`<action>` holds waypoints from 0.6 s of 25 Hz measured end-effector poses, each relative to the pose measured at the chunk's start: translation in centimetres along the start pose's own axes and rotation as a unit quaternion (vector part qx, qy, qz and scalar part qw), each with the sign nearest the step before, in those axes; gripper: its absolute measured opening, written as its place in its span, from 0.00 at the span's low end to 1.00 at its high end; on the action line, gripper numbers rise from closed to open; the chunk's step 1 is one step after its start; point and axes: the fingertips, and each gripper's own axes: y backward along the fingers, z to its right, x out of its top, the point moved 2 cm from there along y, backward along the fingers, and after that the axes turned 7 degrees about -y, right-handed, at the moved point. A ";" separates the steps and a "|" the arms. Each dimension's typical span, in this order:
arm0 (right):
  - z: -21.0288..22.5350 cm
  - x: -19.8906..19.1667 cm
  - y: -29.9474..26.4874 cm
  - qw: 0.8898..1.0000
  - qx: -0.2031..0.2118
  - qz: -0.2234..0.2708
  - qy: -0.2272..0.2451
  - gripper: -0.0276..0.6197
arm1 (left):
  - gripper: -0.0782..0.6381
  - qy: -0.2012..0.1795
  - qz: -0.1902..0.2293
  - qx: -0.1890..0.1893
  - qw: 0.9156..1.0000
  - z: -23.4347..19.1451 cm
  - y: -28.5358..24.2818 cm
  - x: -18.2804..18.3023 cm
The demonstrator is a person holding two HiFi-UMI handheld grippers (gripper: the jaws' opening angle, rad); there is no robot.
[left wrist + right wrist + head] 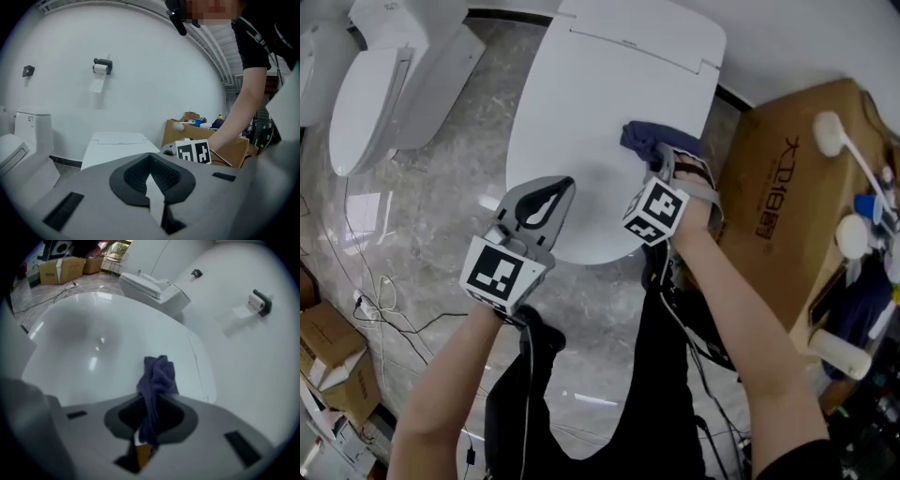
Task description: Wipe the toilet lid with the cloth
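Cloth (158, 376) is one dark blue rag, bunched up and pinched in my right gripper (152, 413), whose jaws are clamped on its tail end so the loose wad sticks out front. That wad sits on the right side of the toilet lid (581, 112), up toward the hinge end, and looks to be lying on the surface. I figure that grip makes sense: the soft bunch does the rubbing while the hard jaws stay off the plastic. My left gripper (152, 180) hovers over the lid's front left edge with its jaws closed on nothing, basically parked out of the wiping path since one hand is enough for this. The lid is down, so I get one broad white surface, most of it bare. Quick count: one cloth, two grippers, one lid I care about, plus a second toilet (375, 84) off to the left. There's also a white shape at the far left edge that I can't identify. One big cardboard box (787, 187) sits just right of the toilet, and one paper roll holder (102, 65) is on the wall.
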 end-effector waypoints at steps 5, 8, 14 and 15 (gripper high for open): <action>-1.5 0.2 1.1 1.000 -0.005 -0.001 0.004 0.16 | 0.13 -0.004 0.004 -0.008 1.000 -0.2 0.5 0.2; -2.7 0.0 1.7 1.000 -0.005 0.000 -0.002 0.16 | 0.13 -0.014 0.009 -0.019 1.000 0.4 0.7 0.2; -4.7 0.1 2.9 1.000 -0.006 -0.002 0.005 0.16 | 0.13 -0.021 0.012 -0.027 0.999 0.4 1.9 0.2; -5.1 0.2 3.0 1.000 -0.005 -0.001 0.005 0.16 | 0.13 -0.022 0.013 -0.027 0.999 0.4 2.2 0.2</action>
